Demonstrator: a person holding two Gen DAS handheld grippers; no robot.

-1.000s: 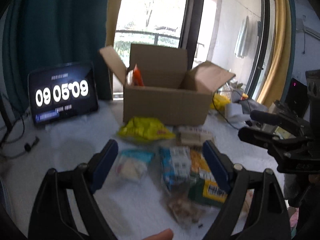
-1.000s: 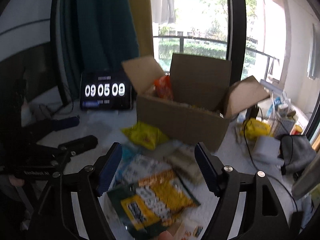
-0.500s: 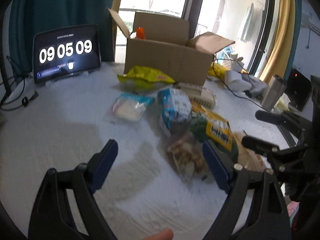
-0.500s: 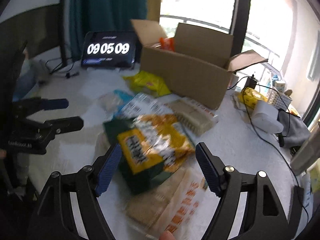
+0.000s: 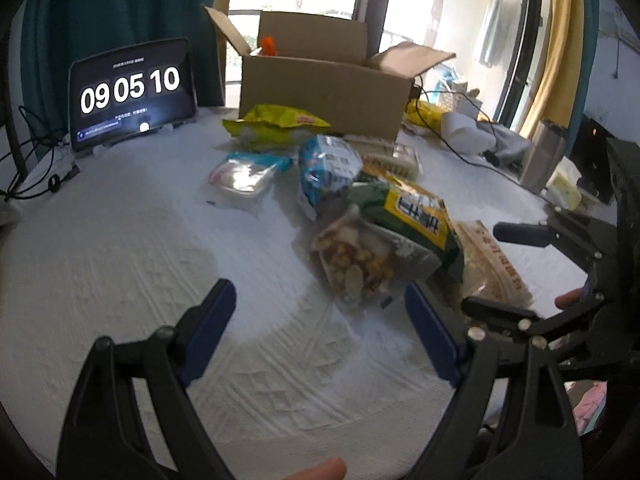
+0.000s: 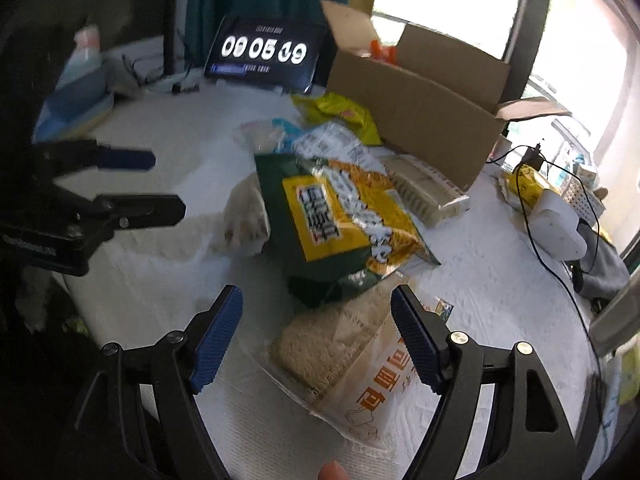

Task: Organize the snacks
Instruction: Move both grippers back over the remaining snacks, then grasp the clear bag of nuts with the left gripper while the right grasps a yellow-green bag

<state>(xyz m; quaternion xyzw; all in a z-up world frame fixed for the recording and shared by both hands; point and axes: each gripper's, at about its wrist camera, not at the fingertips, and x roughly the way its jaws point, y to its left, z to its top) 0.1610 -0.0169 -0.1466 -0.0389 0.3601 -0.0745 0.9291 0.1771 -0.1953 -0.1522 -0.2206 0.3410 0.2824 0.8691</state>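
Observation:
Several snack packs lie in a pile on the white table in front of an open cardboard box (image 5: 324, 92) (image 6: 416, 112). My left gripper (image 5: 316, 332) hangs open over bare tablecloth, just short of a clear bag of mixed nuts (image 5: 352, 256). Wide open too, my right gripper (image 6: 316, 328) stands above a bread bag with orange print (image 6: 352, 364), which reaches in between its fingers. Behind that lies a green and yellow bag (image 6: 340, 216) (image 5: 412, 212). Farther back are a blue and white pack (image 5: 328, 164), a clear tray pack (image 5: 244, 172) and a yellow bag (image 5: 276, 124).
A tablet showing a clock (image 5: 132, 92) (image 6: 264, 52) stands at the back left. An orange pack (image 5: 268, 46) sticks out of the box. Cables, a white adapter (image 6: 560, 232) and a steel cup (image 5: 540, 160) crowd the right side.
Both grippers have come down and tipped toward the table, closing in on the snack pile. The box and tablet now sit higher and farther in both views. Both grippers stay open.

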